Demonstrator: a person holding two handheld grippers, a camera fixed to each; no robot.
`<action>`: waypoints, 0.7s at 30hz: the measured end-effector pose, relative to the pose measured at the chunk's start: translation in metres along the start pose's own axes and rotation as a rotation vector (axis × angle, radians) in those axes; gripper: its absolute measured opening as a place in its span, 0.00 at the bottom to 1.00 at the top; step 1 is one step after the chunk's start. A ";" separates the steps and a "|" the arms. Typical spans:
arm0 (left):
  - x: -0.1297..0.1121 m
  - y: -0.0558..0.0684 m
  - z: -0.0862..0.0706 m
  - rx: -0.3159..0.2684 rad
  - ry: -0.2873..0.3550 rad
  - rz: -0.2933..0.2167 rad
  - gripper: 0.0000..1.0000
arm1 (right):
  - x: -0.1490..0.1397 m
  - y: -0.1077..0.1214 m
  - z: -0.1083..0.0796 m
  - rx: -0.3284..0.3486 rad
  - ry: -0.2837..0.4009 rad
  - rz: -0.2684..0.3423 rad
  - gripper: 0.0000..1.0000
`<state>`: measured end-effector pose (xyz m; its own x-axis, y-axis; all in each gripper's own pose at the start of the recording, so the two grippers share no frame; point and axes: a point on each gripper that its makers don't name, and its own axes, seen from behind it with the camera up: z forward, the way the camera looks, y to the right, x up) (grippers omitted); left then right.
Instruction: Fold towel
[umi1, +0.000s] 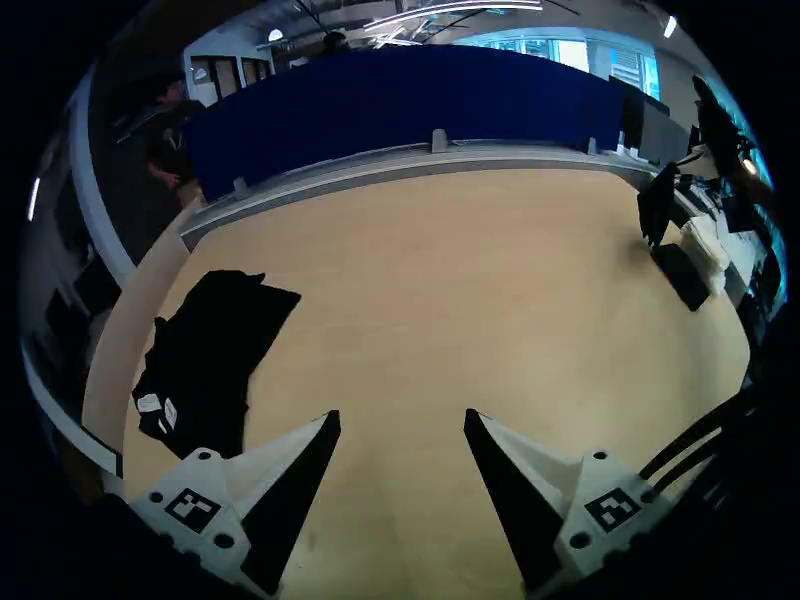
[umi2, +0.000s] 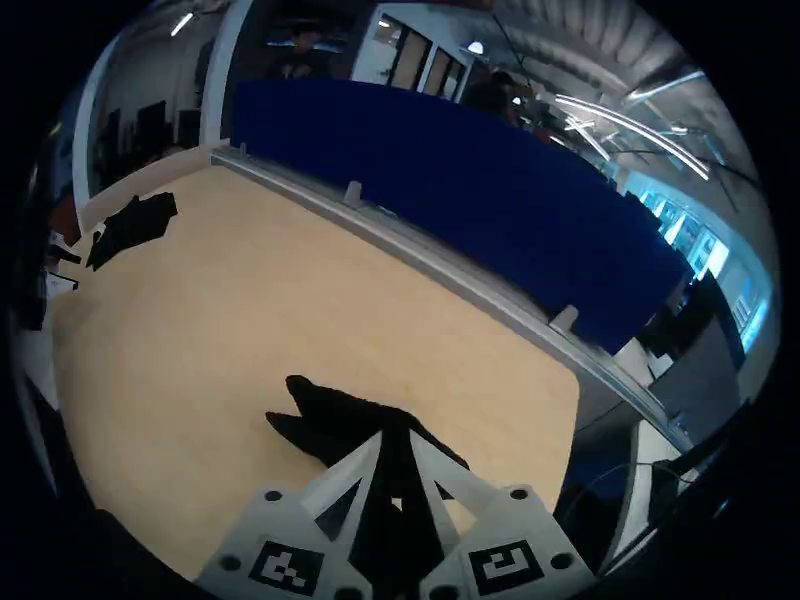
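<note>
Start of fold: pinching crumpled black towel (umi2: 335, 415) near wooden table (umi1: 450, 280) edge between closed right gripper (umi2: 395, 437) fingers, left gripper (umi1: 401, 414) spread wide over bare wood, next probably calling for pulling towel flat and catching a second corner.

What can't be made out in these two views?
Left gripper view: the white tags on the black cloth, too small to read.
Right gripper view: the held black cloth, near part hidden under the fingers of the right gripper.
Right gripper view: the far black cloth, too small to judge folds.
</note>
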<state>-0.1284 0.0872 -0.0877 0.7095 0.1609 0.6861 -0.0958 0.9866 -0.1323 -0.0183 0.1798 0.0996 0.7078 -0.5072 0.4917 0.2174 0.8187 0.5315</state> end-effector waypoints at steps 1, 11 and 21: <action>0.000 0.001 0.000 -0.001 0.000 0.000 0.92 | -0.001 -0.001 0.000 0.001 -0.001 0.002 0.04; 0.004 0.007 0.001 -0.013 0.001 0.012 0.92 | -0.025 -0.008 -0.011 0.010 -0.025 0.015 0.04; 0.009 0.011 -0.002 -0.026 0.006 0.025 0.92 | -0.056 -0.014 -0.026 0.008 -0.059 0.029 0.04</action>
<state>-0.1219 0.0997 -0.0846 0.7115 0.1855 0.6777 -0.0960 0.9811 -0.1678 -0.0442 0.2034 0.0466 0.6725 -0.4985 0.5470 0.1920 0.8313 0.5216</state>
